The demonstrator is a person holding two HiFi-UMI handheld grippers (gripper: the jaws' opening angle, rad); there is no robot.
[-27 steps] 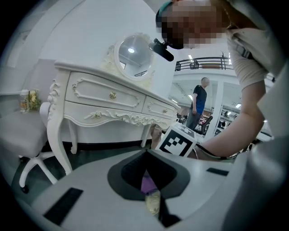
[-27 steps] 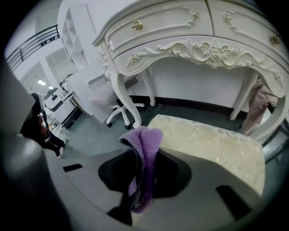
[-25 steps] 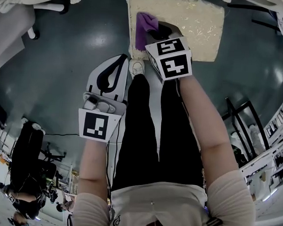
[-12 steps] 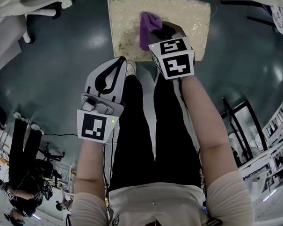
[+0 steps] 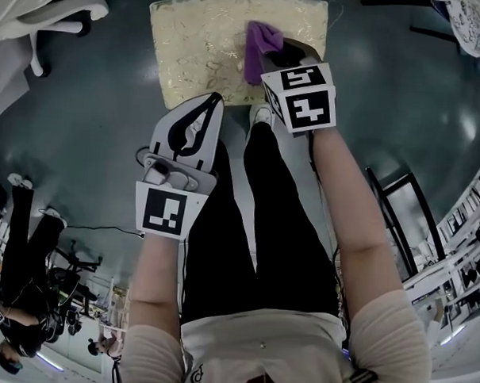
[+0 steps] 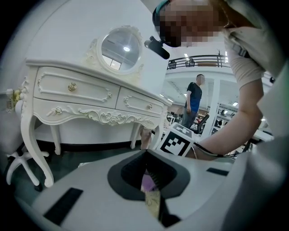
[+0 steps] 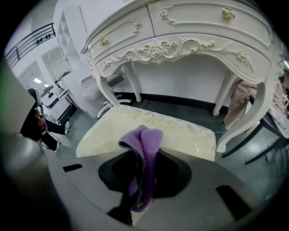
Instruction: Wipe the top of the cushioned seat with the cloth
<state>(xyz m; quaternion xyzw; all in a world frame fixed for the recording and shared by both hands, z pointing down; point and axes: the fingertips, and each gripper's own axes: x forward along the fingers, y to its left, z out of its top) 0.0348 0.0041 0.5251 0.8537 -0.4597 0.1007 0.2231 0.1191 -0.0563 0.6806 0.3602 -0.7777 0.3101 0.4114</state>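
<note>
Head view is showing the right gripper (image 5: 274, 57) pinching the purple cloth (image 5: 258, 43) on the cushioned seat (image 5: 199, 42), its jaws partly hiding behind its marker cube. The left gripper (image 5: 210, 104) is hovering beside the seat, jaws seemingly pressed together.

The cloth (image 7: 143, 149) is purple, nappy fleece, matt. Under it, the cushioned seat (image 5: 203, 42) wears cream brocade with a faint sheen. Around the seat, the floor (image 5: 93, 109) is dark, smooth and glossy. Over the seat, the right hand-held gripper (image 5: 270, 57) has a matt plastic shell.
</note>
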